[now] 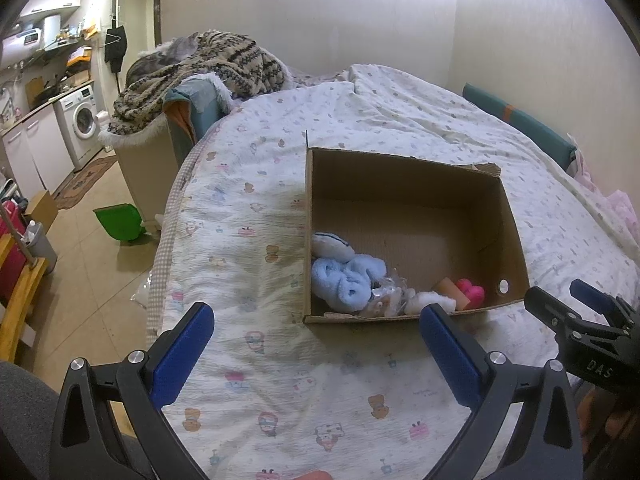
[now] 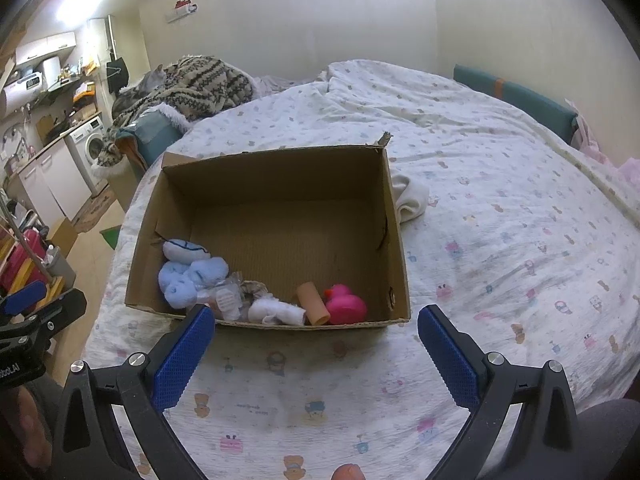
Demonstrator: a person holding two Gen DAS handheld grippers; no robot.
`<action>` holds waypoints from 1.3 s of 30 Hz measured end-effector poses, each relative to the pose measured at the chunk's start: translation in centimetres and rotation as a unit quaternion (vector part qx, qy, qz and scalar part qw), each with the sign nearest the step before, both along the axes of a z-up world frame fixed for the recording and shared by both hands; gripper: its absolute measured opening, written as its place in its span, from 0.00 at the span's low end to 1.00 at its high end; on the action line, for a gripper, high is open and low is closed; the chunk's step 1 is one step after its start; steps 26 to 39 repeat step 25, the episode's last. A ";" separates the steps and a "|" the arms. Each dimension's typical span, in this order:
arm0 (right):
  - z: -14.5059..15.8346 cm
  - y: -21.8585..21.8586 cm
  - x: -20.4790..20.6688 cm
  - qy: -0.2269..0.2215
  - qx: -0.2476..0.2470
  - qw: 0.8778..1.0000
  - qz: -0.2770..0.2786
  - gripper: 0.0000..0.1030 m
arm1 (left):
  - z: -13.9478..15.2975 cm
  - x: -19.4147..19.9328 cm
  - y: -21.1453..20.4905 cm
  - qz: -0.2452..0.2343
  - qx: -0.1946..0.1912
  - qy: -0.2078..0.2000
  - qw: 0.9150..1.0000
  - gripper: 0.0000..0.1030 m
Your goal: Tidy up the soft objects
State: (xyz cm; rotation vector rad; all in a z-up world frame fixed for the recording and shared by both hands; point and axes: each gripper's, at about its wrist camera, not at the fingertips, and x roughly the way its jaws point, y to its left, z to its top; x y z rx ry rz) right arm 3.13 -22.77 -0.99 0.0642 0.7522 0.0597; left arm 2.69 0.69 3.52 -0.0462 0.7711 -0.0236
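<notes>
The jaws of both tools are spread wide, and nothing is held or touched by either. The left gripper (image 1: 316, 320) is held above the patterned bed cover (image 1: 256, 360), just short of the near left corner of the cardboard box (image 1: 516, 240); its right blue pad (image 1: 448, 352) is seen in front of the box's near wall. The right gripper (image 2: 316, 322) is held over the cover in front of the same box (image 2: 396, 240), with its left pad (image 2: 186, 354) overlapping the near wall in view.

The box is set open on the bed, and the soft things are gathered along its near side. A light blue plush toy (image 2: 192, 276) is lain in the near left corner, with a white piece (image 2: 182, 249) against it. Beside it a crinkled clear packet (image 2: 226, 300) is seen, then a white rolled cloth (image 2: 276, 310), a tan cylinder (image 2: 313, 302) and a pink rubber duck (image 2: 345, 304), all close together. The rest of the box floor is left bare.

Outside the box, a white folded cloth (image 2: 410, 200) is lain on the cover just beside the right wall.
</notes>
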 end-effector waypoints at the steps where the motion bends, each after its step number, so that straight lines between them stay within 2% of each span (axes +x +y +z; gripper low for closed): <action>1: 0.0 0.0 0.0 0.000 0.000 1.000 0.000 1.00 | 0.0 0.0 0.0 0.000 0.000 0.000 1.000 0.99; 39: 0.0 0.0 0.0 0.001 0.001 1.000 0.000 1.00 | -0.2 0.0 0.0 -0.002 -0.001 0.003 1.000 0.99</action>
